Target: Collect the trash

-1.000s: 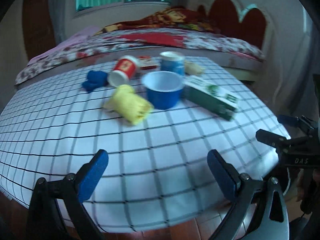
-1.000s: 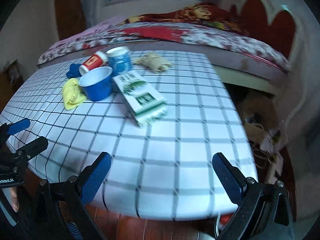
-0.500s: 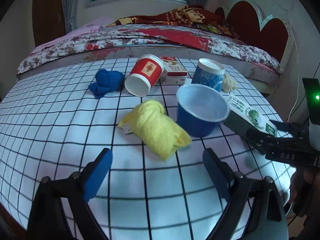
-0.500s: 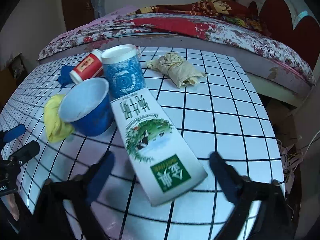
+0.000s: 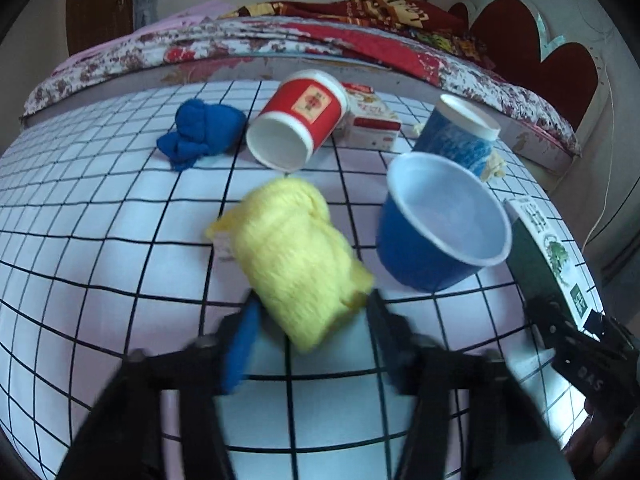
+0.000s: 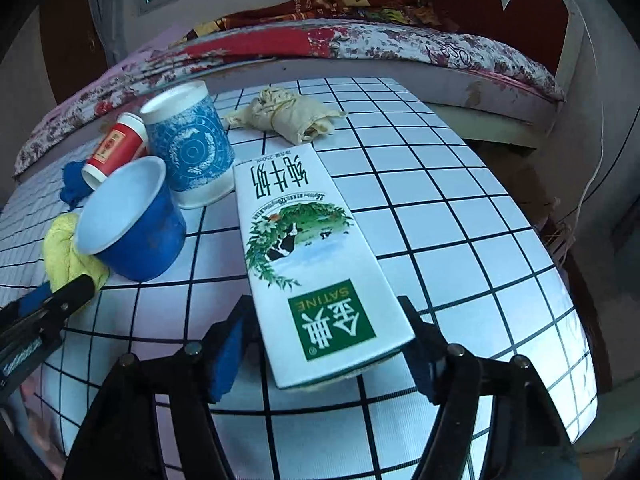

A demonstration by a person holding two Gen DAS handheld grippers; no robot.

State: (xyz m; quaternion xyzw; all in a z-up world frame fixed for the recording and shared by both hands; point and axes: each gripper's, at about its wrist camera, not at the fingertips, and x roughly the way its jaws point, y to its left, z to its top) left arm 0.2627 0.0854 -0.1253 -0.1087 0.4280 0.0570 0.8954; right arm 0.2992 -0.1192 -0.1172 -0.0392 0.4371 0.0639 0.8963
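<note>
Closing left gripper [image 5: 310, 334] around yellow cloth [image 5: 296, 256], right gripper [image 6: 326, 344] closing around milk carton [image 6: 308, 256], neither pinched

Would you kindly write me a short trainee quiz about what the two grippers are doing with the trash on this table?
1. True or false: the red cup stands upright.
2. What lies between the right gripper fingers? A) blue bowl B) milk carton C) beige rag
3. Fill in: the left gripper is closing around the ____ cloth.

Key: 1 false, it lies on its side. 2 B. 3 yellow.
</note>
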